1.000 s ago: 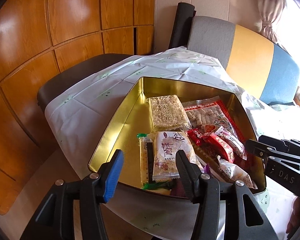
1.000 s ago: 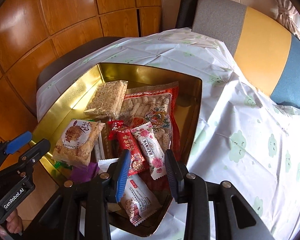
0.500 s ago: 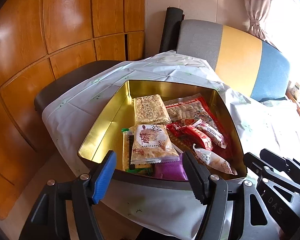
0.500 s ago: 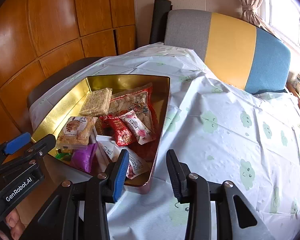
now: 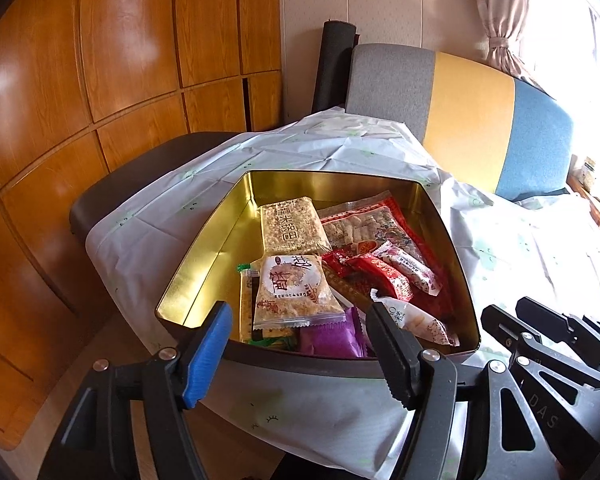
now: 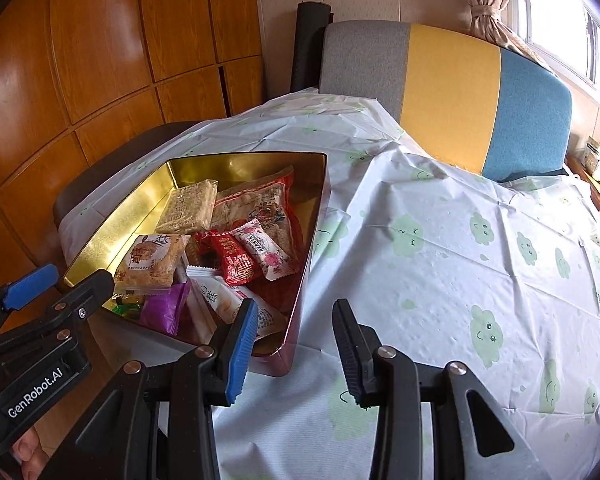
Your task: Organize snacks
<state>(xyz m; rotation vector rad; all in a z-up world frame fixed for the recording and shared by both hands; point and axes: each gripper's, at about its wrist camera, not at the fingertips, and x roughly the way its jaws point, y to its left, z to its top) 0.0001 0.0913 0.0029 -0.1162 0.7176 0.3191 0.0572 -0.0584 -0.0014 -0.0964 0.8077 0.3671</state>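
Gold tin [image 5: 220, 236] of snacks [image 5: 296, 292] just beyond left claw [image 5: 296, 344], tilted downward, just opened wide, empty; right claw [image 6: 296, 340] alongside, tilted downward, narrowly apart, empty.

Gold tin [image 5: 220, 236], purple packet [image 5: 332, 336], white tablecloth [image 6: 440, 280] patterned with green clouds, wooden-brown wall panels [image 5: 100, 80].

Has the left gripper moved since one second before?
Yes. The left gripper has backed away from the gold tin; its jaws, which have just been opening, now frame the near rim, holding nothing.
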